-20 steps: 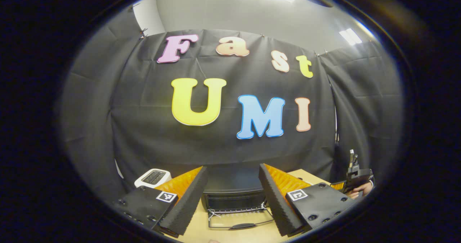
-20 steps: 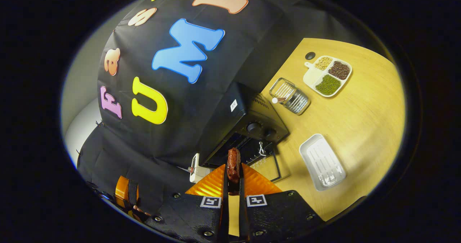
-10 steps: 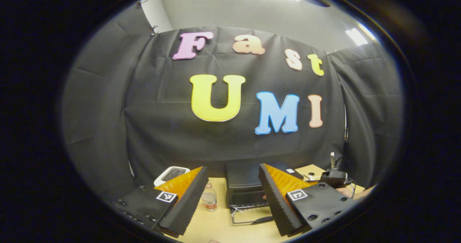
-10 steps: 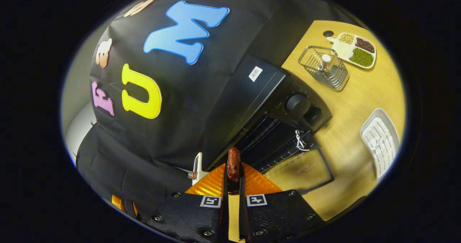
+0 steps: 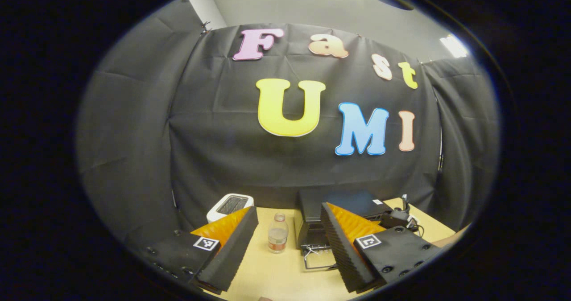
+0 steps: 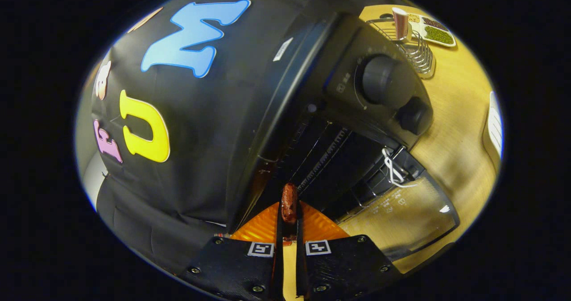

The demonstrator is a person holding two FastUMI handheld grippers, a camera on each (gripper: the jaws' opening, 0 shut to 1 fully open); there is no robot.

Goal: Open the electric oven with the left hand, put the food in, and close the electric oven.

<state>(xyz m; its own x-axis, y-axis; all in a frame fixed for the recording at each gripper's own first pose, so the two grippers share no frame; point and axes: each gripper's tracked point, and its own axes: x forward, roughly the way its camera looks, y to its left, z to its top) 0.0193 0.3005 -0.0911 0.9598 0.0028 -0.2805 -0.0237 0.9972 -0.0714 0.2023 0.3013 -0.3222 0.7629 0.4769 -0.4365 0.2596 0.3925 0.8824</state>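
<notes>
The right claw (image 6: 289,212) pinches a piece of food (image 6: 288,201) at the mouth of the open oven (image 6: 339,127), above its lowered door (image 6: 401,216). The left claw (image 5: 289,229) is spread wide over the table (image 5: 272,274), holding nothing.

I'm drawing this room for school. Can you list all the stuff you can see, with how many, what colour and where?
Electric oven: one, black, on the table, door hanging open, two knobs on its front.
Food: one, reddish-brown piece, pinched at the oven's opening.
Wire basket: one, silver, beyond the oven.
Divided tray: one, white, with green and dark fillings, far table edge.
White tray: one, at the table's right edge.
Bottle: one, clear, left of the oven.
Toaster: one, white, back left.
Table: one, light wood.
Right gripper: one, closed on the food.
Left gripper: one, open, away from the oven.
</notes>
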